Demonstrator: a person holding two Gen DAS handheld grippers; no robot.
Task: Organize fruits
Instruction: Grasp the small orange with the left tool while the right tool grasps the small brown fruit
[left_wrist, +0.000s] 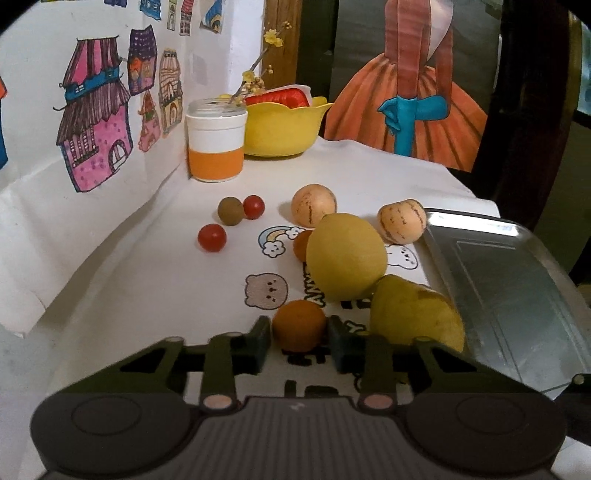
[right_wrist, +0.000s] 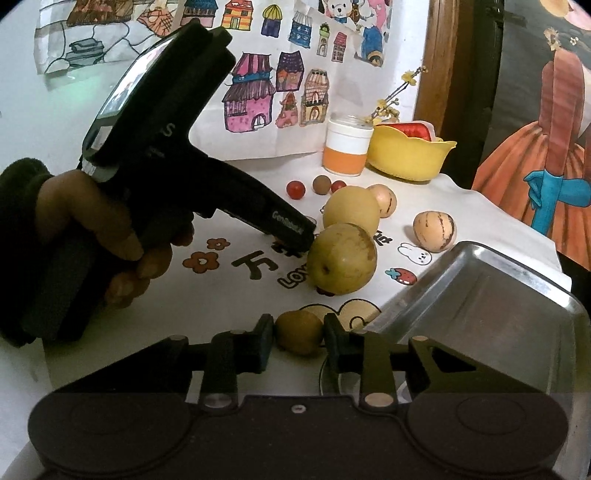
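In the left wrist view, my left gripper (left_wrist: 299, 341) is shut on a small orange fruit (left_wrist: 299, 325) low over the printed cloth. Just beyond it lie a yellow pear (left_wrist: 413, 314) and a large round yellow fruit (left_wrist: 347, 254). In the right wrist view, my right gripper (right_wrist: 298, 341) is shut on a small yellow-brown fruit (right_wrist: 298, 332) beside the metal tray (right_wrist: 480, 295). A hand holds the left gripper (right_wrist: 308, 242), whose tips touch the pear (right_wrist: 341, 258) and are partly hidden by it. The tray (left_wrist: 517, 295) holds no fruit.
Two striped pale melons (left_wrist: 314, 205) (left_wrist: 402, 220), two cherry tomatoes (left_wrist: 211, 237) (left_wrist: 253, 206), a brown ball (left_wrist: 230, 210) and another small orange fruit (left_wrist: 303, 243) lie on the cloth. A white-and-orange jar (left_wrist: 216, 144) and a yellow bowl (left_wrist: 284, 129) stand at the back by the papered wall.
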